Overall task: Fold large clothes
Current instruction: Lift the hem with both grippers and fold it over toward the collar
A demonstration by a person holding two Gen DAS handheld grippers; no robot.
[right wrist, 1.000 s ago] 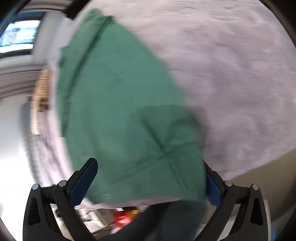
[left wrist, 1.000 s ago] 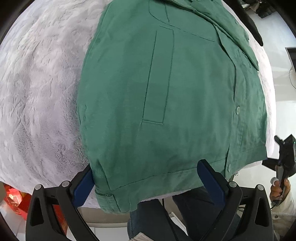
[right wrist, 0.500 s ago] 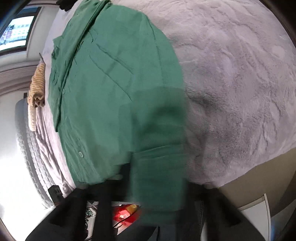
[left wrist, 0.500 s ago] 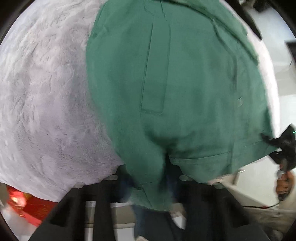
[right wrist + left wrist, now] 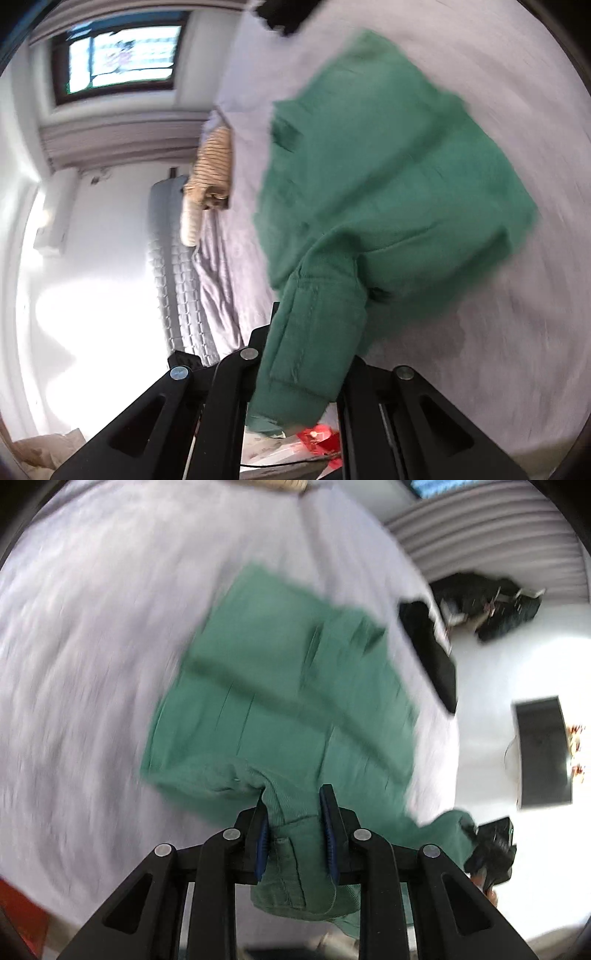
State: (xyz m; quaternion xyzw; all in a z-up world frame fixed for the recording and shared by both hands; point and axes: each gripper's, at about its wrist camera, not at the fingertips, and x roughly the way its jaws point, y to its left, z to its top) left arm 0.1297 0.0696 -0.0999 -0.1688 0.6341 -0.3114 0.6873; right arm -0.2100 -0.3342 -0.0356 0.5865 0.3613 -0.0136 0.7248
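A green button shirt (image 5: 280, 694) lies on a grey fleece bed cover (image 5: 81, 657), its near hem lifted and carried over the rest. My left gripper (image 5: 295, 812) is shut on one hem corner, cloth bunched between the blue pads (image 5: 262, 834). My right gripper (image 5: 310, 332) is shut on the other hem corner of the shirt (image 5: 388, 177), and cloth hangs over its fingers. The right gripper also shows at the right edge of the left wrist view (image 5: 491, 845). Both views are blurred by motion.
A black garment (image 5: 428, 646) lies at the bed's far edge. A striped tan garment (image 5: 212, 162) lies near the headboard side. A dark pile (image 5: 491, 605) and a black rectangle (image 5: 543, 749) sit on the white floor. Red items (image 5: 319, 437) lie below the bed edge.
Both grippers went from open at the hem to shut on it. They have lifted the hem and swung it forward over the shirt, away from the bed edge.
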